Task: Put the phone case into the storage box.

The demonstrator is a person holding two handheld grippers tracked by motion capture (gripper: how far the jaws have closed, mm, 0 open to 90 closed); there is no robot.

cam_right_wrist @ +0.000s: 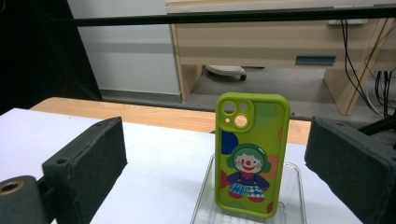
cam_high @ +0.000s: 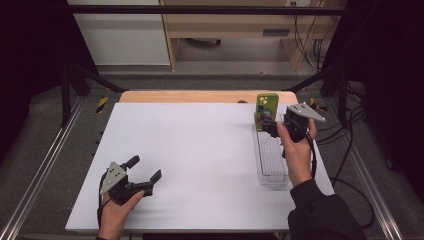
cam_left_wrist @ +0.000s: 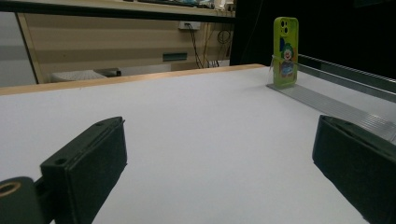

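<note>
Left tongs [cam_high: 145, 175] wide open, empty, right tongs [cam_right_wrist: 215, 154] apparently clear of phone [cam_right_wrist: 251, 154]

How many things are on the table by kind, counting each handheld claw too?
Phone case, green with a clown: 1
Clear ridged tray: 1
Claws, left claw and right claw: 2
Total: 4
</note>
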